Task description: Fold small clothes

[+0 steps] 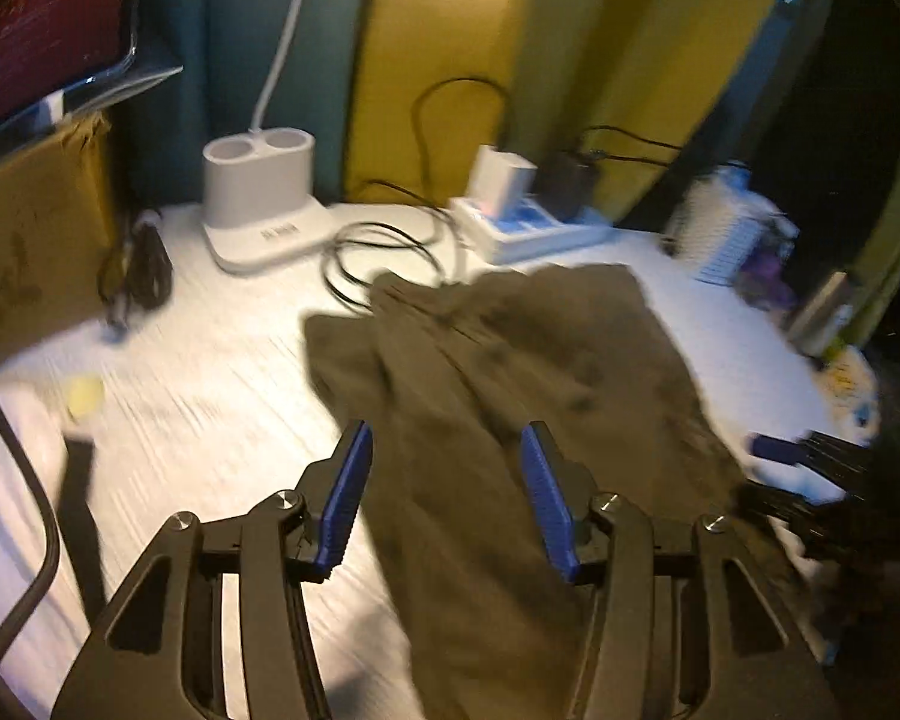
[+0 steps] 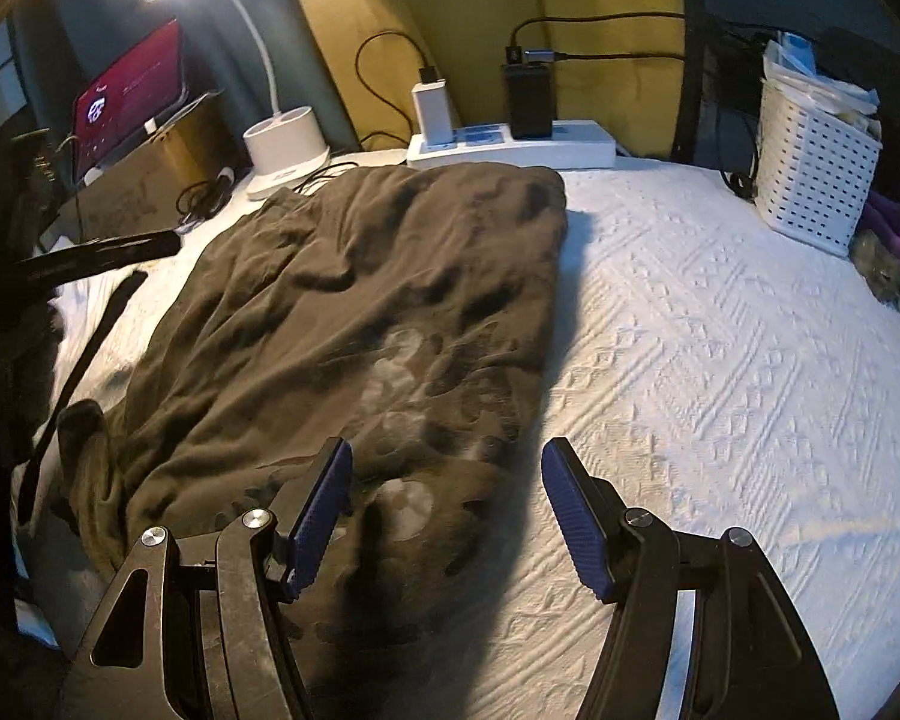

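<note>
A dark olive-brown garment (image 2: 342,300) lies crumpled on the white textured cover (image 2: 720,360), with a faint pale print near its front. My right gripper (image 2: 444,468) hovers open over the garment's near right edge, one pad above the cloth and the other above the bare cover. In the blurred left wrist view the same garment (image 1: 510,348) stretches away from me. My left gripper (image 1: 444,456) is open above it, and the pads do not press on the cloth. The right gripper's blue-tipped fingers (image 1: 774,447) show at the right edge.
At the back stand a white lamp base (image 1: 258,192), a power strip with chargers (image 2: 510,144) and loose black cables (image 1: 384,252). A cardboard box (image 1: 30,252) sits at the left, a white perforated basket (image 2: 810,180) at the right. A black strap (image 1: 81,510) lies near the left.
</note>
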A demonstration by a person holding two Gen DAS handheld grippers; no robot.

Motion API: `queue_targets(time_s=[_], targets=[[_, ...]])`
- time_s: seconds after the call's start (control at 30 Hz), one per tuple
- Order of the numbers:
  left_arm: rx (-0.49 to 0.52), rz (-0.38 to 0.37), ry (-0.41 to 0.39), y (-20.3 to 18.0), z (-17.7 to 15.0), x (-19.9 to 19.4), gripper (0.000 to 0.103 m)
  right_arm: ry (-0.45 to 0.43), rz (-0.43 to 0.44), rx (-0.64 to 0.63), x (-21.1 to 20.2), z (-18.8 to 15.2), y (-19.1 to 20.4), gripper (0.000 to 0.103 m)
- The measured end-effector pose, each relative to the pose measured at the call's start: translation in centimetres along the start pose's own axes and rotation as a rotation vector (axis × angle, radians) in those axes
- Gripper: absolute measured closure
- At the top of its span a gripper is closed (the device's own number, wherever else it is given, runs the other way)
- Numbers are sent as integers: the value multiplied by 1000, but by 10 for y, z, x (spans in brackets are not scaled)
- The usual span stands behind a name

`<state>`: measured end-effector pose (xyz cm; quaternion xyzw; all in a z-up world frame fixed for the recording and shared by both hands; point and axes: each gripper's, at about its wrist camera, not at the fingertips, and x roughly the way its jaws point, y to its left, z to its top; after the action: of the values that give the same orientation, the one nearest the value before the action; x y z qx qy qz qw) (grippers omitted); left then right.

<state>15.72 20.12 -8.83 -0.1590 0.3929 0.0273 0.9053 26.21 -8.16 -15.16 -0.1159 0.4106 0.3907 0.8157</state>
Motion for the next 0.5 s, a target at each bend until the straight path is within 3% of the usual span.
queue_targets(time_s=[0.13,0.5], targets=[[7,-71,32,-24,-24,-12,51,-2,-5,-8,-3,-2,7,35],[81,-115,116,-51,-80,-25,51,-20,-23,-35,-26,-28,26,35]])
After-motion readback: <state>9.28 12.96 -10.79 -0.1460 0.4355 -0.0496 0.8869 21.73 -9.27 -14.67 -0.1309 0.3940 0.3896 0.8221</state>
